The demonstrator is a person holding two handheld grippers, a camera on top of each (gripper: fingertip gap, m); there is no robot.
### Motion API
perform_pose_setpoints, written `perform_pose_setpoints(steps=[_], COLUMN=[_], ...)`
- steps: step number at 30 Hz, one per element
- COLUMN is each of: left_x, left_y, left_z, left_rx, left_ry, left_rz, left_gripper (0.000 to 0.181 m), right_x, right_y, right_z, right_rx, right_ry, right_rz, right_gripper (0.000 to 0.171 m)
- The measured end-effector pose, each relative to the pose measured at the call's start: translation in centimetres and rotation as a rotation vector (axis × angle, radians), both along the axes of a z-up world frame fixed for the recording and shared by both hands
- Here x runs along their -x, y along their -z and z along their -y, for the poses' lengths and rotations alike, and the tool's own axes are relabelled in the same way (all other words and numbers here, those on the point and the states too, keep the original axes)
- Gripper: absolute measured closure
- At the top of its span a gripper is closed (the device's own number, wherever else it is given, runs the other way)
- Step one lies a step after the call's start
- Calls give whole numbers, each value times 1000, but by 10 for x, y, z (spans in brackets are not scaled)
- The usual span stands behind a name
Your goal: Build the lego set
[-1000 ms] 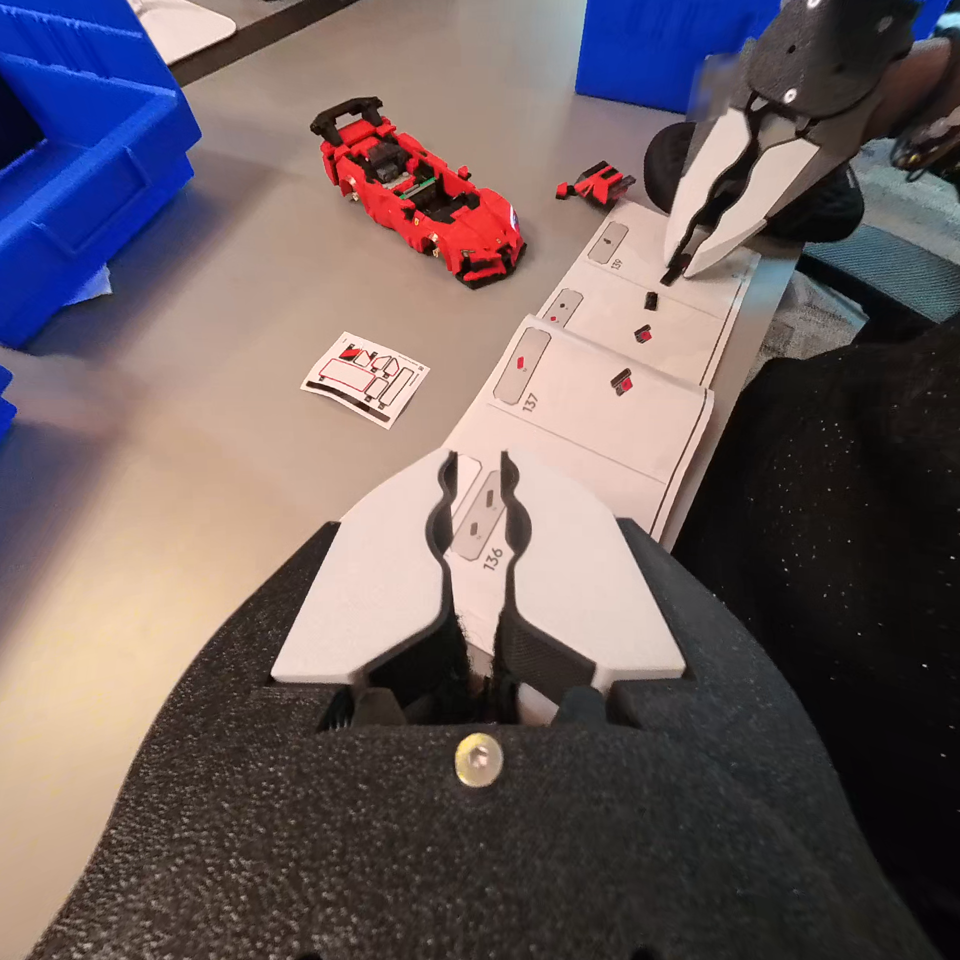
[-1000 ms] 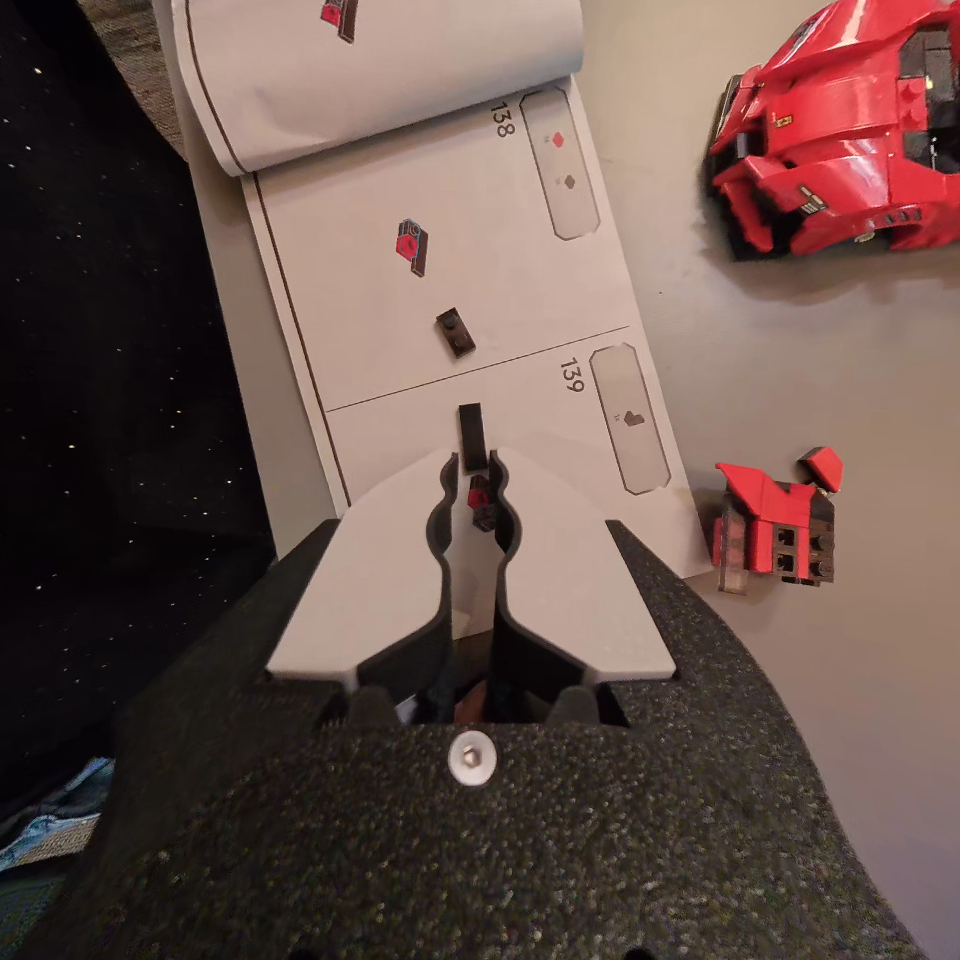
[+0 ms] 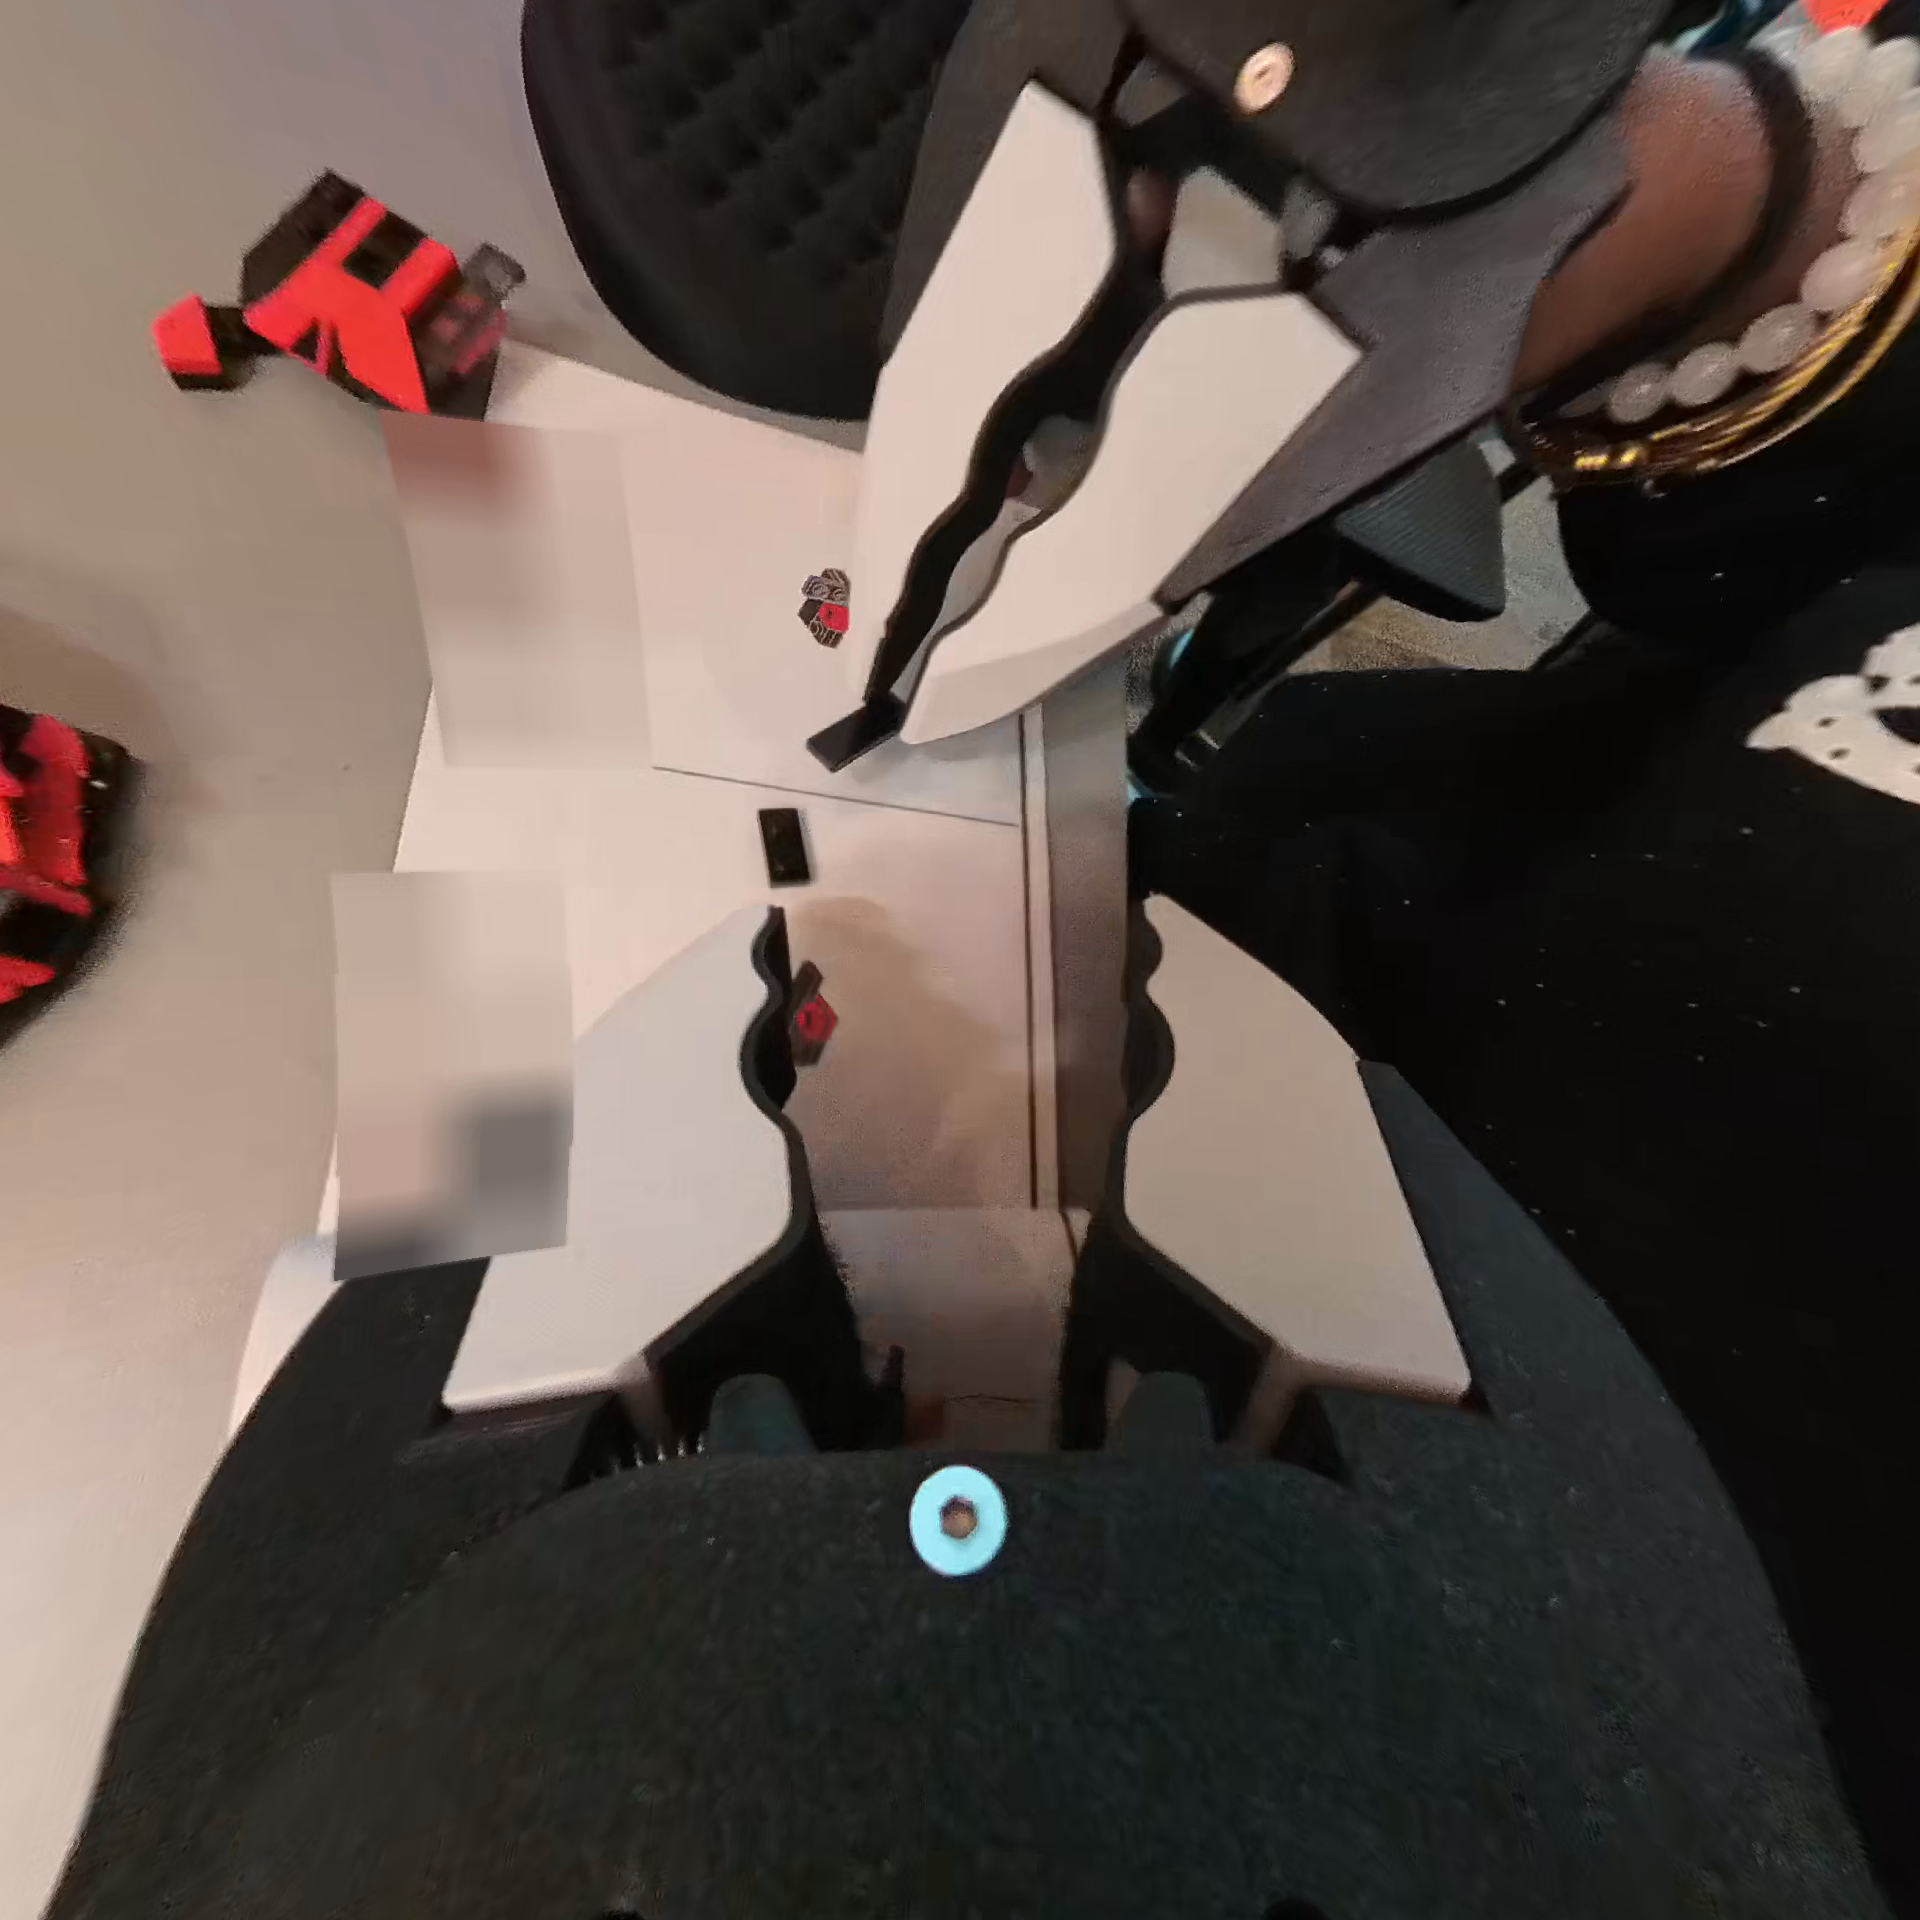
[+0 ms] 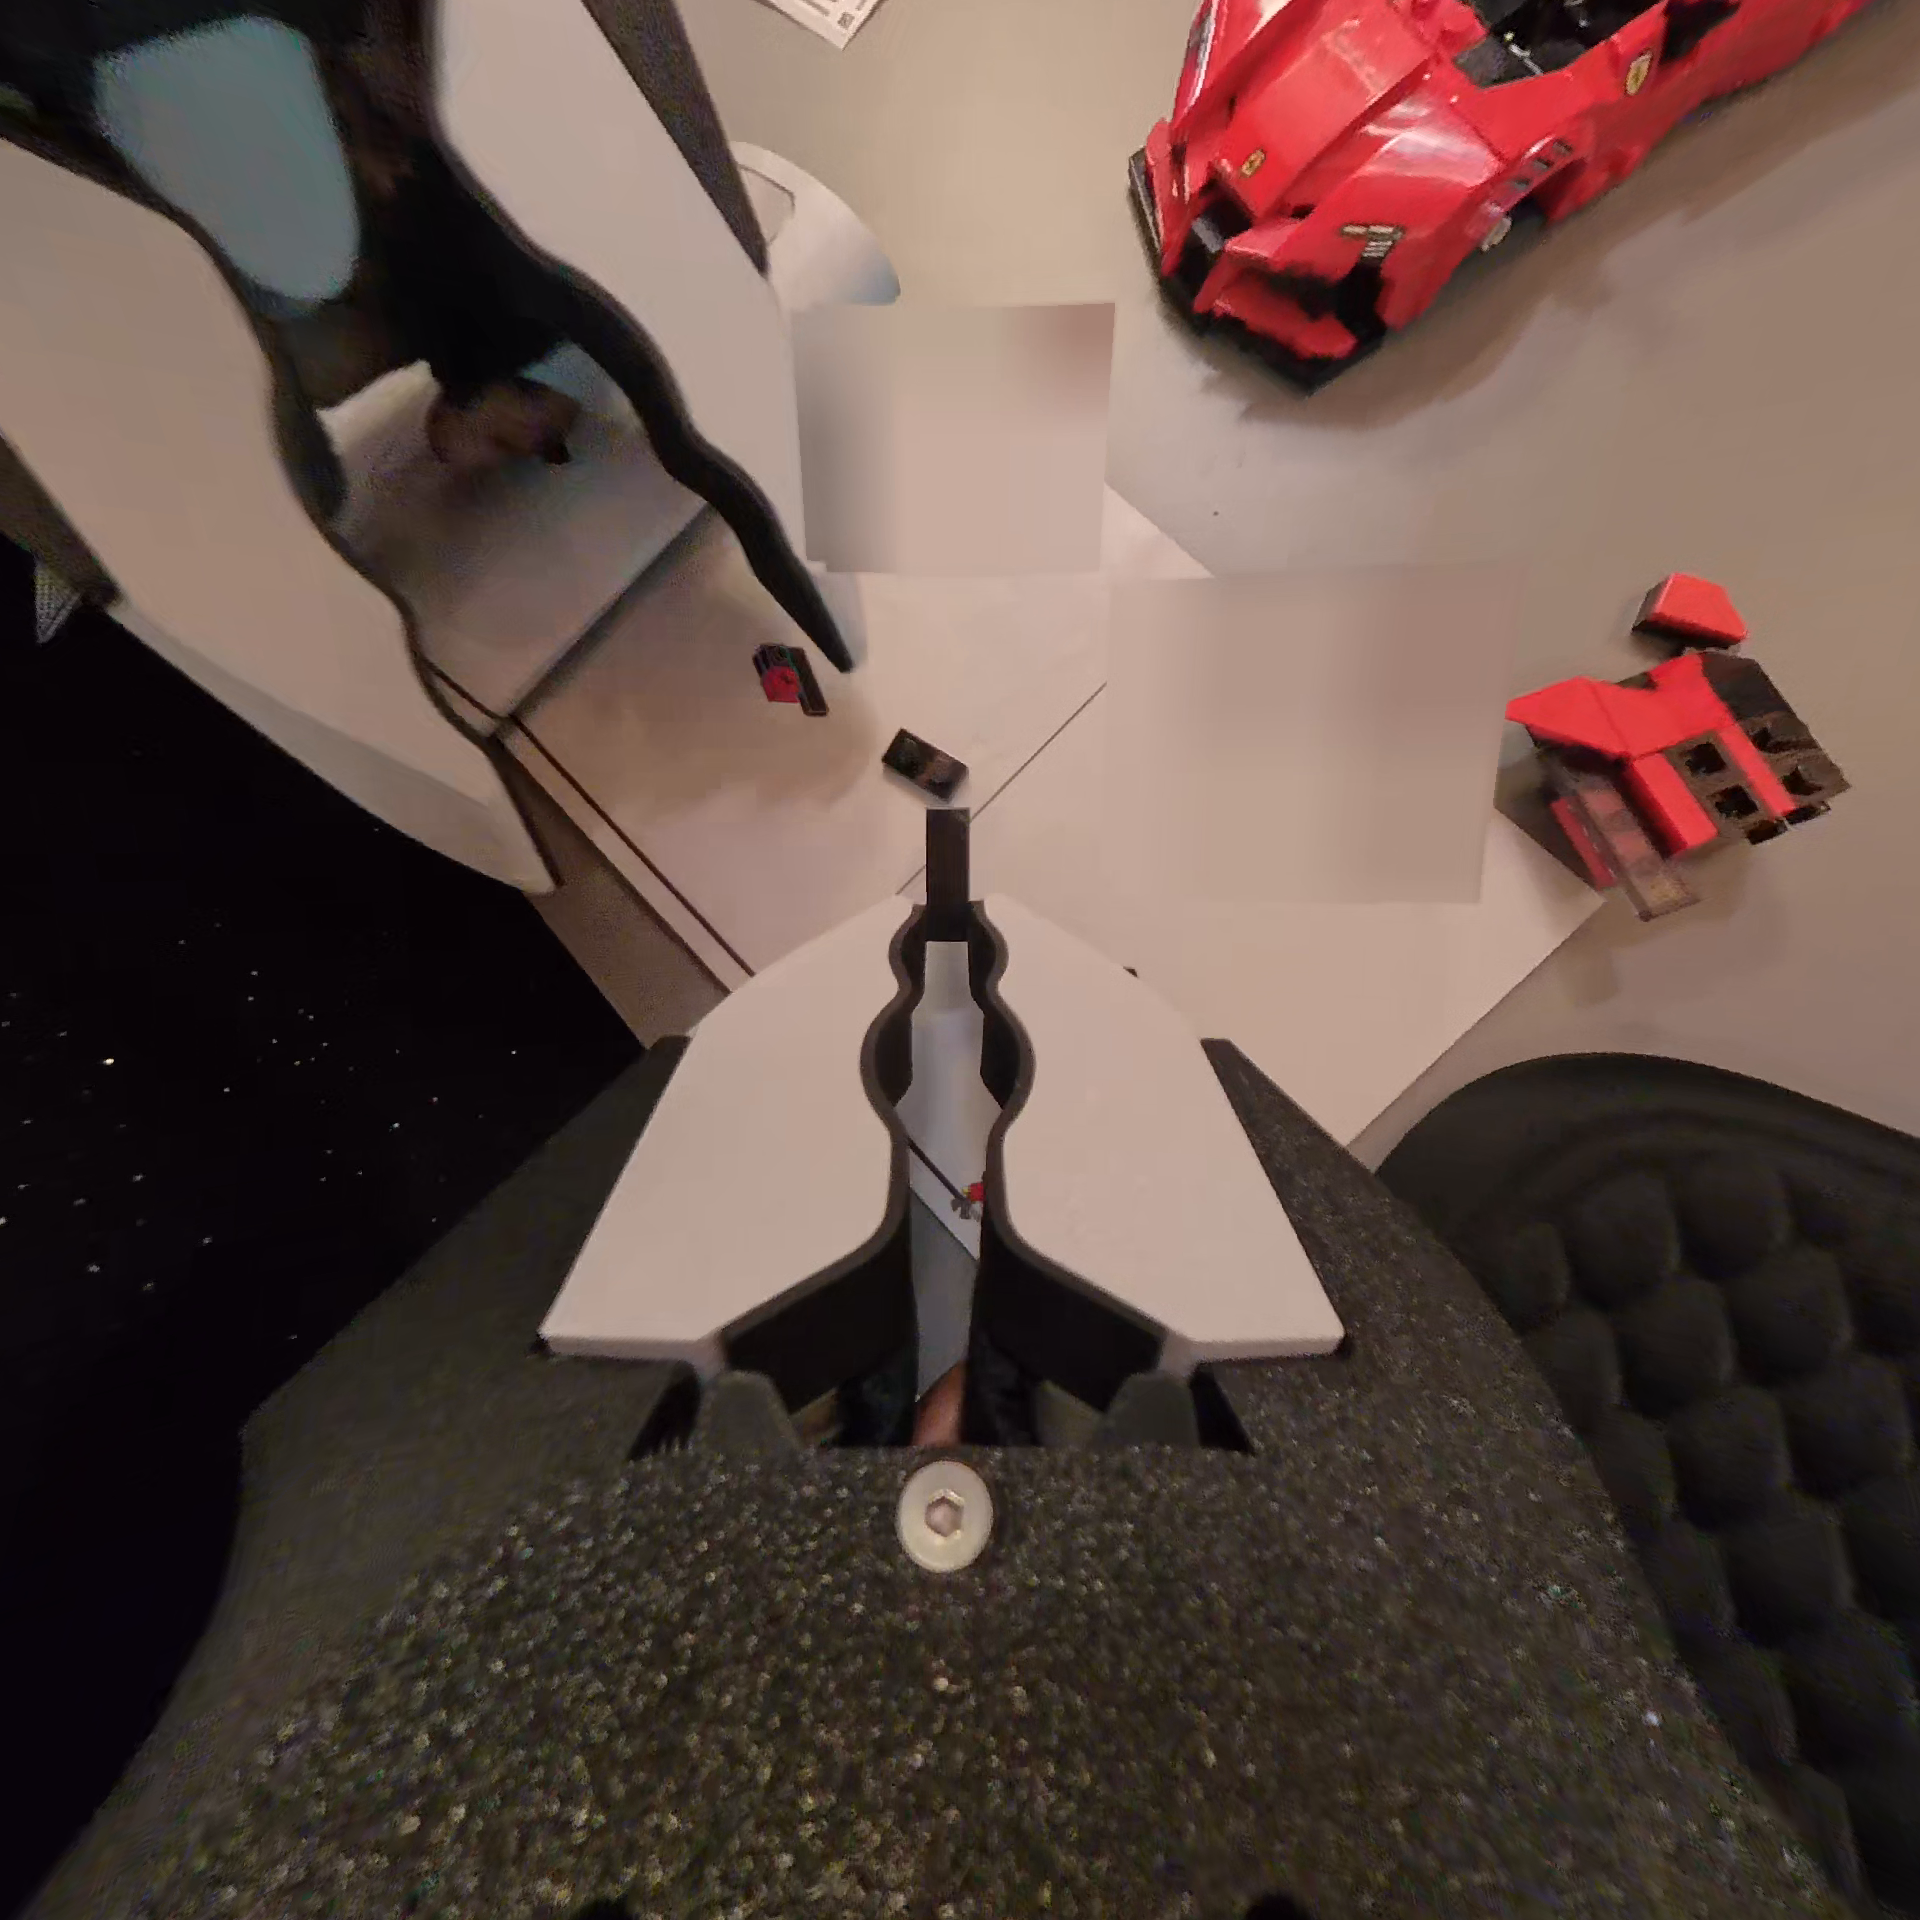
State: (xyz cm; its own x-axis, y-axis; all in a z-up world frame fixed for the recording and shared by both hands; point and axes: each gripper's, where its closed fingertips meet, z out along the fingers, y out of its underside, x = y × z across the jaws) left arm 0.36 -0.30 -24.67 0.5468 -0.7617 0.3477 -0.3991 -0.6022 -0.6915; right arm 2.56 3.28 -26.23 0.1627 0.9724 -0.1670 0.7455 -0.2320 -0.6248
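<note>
Lifted off the page, flat black tile sits pinched in right claw; left claw gapes empty.

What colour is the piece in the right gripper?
Black tile, clearest in the right wrist view.

Left wrist view: steeply downward, close over the instruction booklet at the table edge. Right wrist view: likewise close and downward, from the booklet's opposite end. Shared: the booklet page, a small black plate, and the red sub-assembly.
</note>
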Motion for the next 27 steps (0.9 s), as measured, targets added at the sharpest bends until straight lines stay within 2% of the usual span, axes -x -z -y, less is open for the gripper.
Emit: perform_pose_setpoints(steps=[10, 15, 21, 27], left_x=[-24, -8, -18, -25], left_y=[14, 7, 16, 15], left_z=[2, -14, -8, 1], left_rx=[102, 14, 70, 90], left_ry=[7, -88, -10, -8], left_rz=[-22, -71, -68, -44], left_gripper=[117, 113, 113, 114], right_x=[-5, -3, -5, -9], right_y=[10, 6, 5, 7], right_z=[-3, -4, -6, -8], right_rx=[45, 30, 5, -17], right_ry=[36, 47, 52, 51], right_rz=[-41, -50, -47, -29], right_gripper=[163, 164, 163, 163])
